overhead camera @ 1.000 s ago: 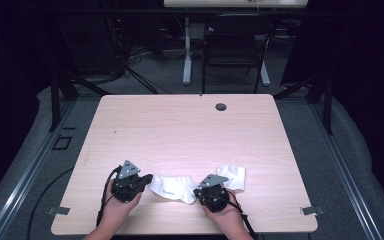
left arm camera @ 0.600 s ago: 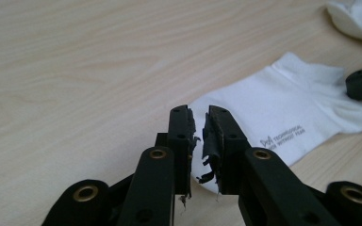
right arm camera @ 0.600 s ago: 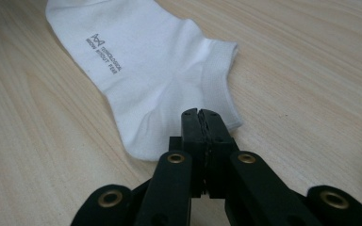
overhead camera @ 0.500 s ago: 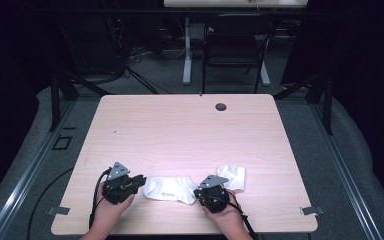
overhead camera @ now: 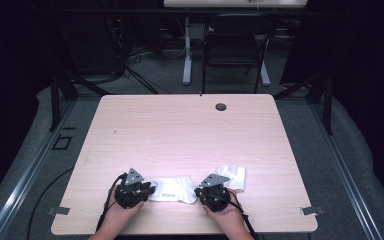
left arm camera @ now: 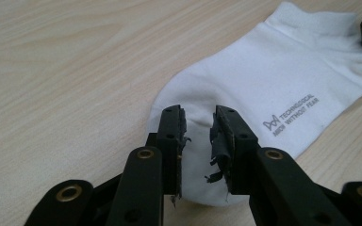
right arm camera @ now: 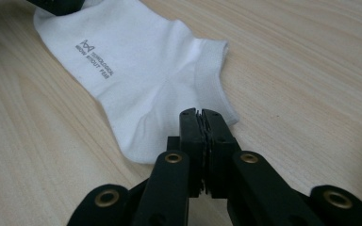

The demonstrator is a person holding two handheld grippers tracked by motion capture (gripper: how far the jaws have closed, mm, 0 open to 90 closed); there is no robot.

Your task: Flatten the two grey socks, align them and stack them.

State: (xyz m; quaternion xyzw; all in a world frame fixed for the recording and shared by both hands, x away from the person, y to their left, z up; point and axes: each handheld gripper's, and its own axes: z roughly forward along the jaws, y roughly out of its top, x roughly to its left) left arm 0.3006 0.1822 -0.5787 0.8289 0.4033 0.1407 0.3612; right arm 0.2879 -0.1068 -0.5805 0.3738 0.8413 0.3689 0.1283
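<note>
A white ankle sock (overhead camera: 172, 190) with grey lettering lies flat near the table's front edge, between my two grippers. My left gripper (overhead camera: 150, 189) is at its toe end. In the left gripper view the left gripper (left arm camera: 198, 117) stands with its jaws apart over the toe of the sock (left arm camera: 264, 80); they have just been opening, and the pads no longer press the cloth. My right gripper (overhead camera: 198, 192) is at the cuff end. In the right gripper view this gripper (right arm camera: 200, 114) has its jaws pressed together on the edge of the sock (right arm camera: 136, 70) near the heel.
A second white sock (overhead camera: 232, 175) lies crumpled just right of my right gripper. The wooden table (overhead camera: 190, 135) has a small dark grommet (overhead camera: 221, 106) at its far edge. A chair (overhead camera: 235, 50) and desk legs stand beyond.
My left gripper has sunk to the table and its jaws have parted, letting go of the toe. The sock, raised and slack before, now lies flat. The right gripper has kept still.
</note>
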